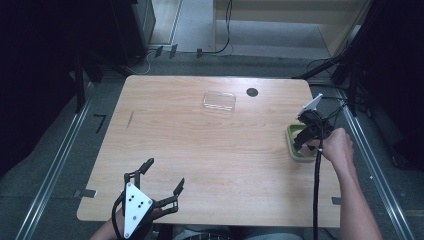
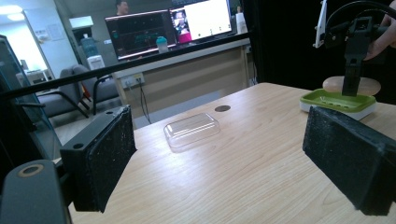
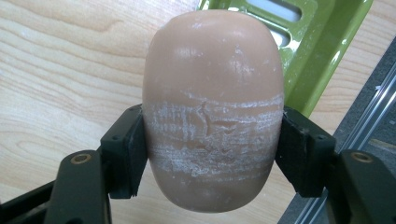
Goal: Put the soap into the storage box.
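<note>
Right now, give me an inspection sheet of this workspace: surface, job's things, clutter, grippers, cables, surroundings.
Surface: light wooden table, with a dark round hole near the far edge.
Job's things: tan oval soap bar, its face scuffed white; green soap dish at the table's right edge; clear plastic lid lying flat at far centre.
Clutter: nothing seen.
Grippers: right gripper shut on the soap bar, above or beside the dish; left gripper open, at the near left edge.
Cables: black cable trailing from the right gripper along the forearm; more cables on the floor beyond the table.
Surroundings: grey floor with metal rails either side; monitors and chairs in the left gripper view.
</note>
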`<state>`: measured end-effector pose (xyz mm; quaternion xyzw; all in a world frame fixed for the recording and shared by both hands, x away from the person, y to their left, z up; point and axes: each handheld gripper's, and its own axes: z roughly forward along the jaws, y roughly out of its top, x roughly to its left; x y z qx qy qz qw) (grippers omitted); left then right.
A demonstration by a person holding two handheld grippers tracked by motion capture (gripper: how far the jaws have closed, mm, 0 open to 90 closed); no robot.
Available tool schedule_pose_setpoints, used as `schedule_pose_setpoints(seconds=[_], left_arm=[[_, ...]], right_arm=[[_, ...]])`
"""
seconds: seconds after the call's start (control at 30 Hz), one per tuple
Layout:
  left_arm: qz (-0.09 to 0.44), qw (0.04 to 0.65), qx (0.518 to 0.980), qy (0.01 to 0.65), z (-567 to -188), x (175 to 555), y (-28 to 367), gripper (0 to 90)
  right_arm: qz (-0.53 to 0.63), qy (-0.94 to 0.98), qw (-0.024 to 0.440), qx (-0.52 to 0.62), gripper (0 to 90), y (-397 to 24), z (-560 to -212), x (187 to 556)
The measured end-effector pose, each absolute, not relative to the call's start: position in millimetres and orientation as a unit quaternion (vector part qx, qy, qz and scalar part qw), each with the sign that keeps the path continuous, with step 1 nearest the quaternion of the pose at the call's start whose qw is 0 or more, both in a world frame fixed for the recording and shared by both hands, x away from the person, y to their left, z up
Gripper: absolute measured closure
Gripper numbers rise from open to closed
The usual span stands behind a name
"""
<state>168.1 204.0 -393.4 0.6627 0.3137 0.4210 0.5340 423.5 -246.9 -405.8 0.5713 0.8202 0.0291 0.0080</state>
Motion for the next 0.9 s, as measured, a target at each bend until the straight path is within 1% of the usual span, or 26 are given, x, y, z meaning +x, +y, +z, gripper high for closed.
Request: schedule_pose_setpoints(seconds=[0.4, 0.9], left_arm=[[0.421, 0.534, 0.663, 0.313, -393, 168, 204, 9.9], [0.421, 0.534, 0.663, 0.314, -393, 168, 204, 9.9]], right_arm=[[0.035, 0.816, 0.009, 0.578, 33.4, -247, -404, 430], [0.03, 0.806, 0.004, 0.591, 33.4, -251, -413, 441]])
